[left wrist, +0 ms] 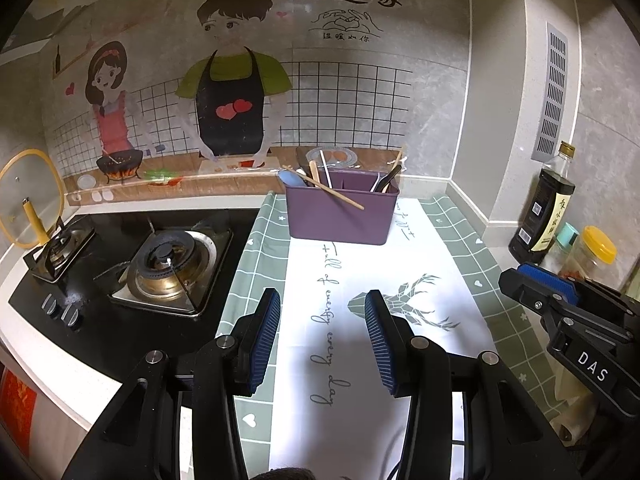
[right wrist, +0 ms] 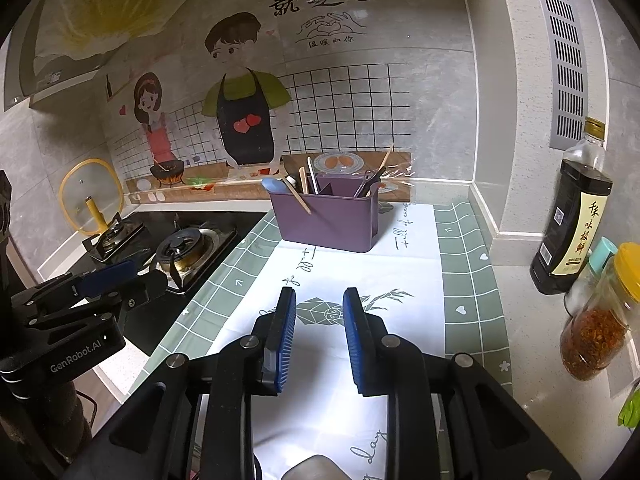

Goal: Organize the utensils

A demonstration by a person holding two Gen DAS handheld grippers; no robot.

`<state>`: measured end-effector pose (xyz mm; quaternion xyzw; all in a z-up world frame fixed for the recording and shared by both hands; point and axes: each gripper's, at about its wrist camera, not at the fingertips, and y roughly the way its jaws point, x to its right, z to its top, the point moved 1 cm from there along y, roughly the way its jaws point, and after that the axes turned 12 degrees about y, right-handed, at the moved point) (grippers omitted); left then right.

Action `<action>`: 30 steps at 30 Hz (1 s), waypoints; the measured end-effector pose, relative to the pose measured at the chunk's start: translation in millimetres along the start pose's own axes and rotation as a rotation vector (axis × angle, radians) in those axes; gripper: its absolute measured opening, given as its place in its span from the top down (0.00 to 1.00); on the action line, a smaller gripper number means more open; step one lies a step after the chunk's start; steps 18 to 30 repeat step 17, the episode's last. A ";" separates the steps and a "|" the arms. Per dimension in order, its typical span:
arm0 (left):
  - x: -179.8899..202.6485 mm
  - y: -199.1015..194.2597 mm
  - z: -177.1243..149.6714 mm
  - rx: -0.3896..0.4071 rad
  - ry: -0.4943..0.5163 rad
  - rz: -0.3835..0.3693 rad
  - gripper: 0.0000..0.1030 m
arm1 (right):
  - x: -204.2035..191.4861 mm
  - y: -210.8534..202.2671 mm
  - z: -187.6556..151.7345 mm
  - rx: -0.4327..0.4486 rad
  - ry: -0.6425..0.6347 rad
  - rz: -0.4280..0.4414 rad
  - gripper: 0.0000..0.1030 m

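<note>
Well beyond both empty grippers (left wrist: 322, 332) (right wrist: 319, 332) stands utensil caddy (left wrist: 340, 216).

At your twelve o'clock the utensil caddy (left wrist: 340, 214) stands on the far end of the mat (left wrist: 360, 280), utensils (left wrist: 320, 178) in its compartments, one chopstick (left wrist: 326, 189) tilting over its front rim. The stove (left wrist: 160, 264) lies at ten o'clock, the sauce bottle (right wrist: 572, 224) and spice jars (right wrist: 596, 320) at two o'clock.

A purple plastic utensil caddy (right wrist: 329, 216) stands on the bench's green-checked cloth (right wrist: 460, 280) — right gripper (right wrist: 319, 320) before it, jaws parted, empty.
</note>
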<state>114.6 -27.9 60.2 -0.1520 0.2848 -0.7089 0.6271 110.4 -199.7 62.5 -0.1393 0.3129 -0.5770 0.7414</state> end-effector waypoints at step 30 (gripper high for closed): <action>-0.2 3.2 -2.8 -0.004 -0.009 -0.008 0.56 | -3.7 -4.3 1.5 0.020 -0.006 -0.023 0.77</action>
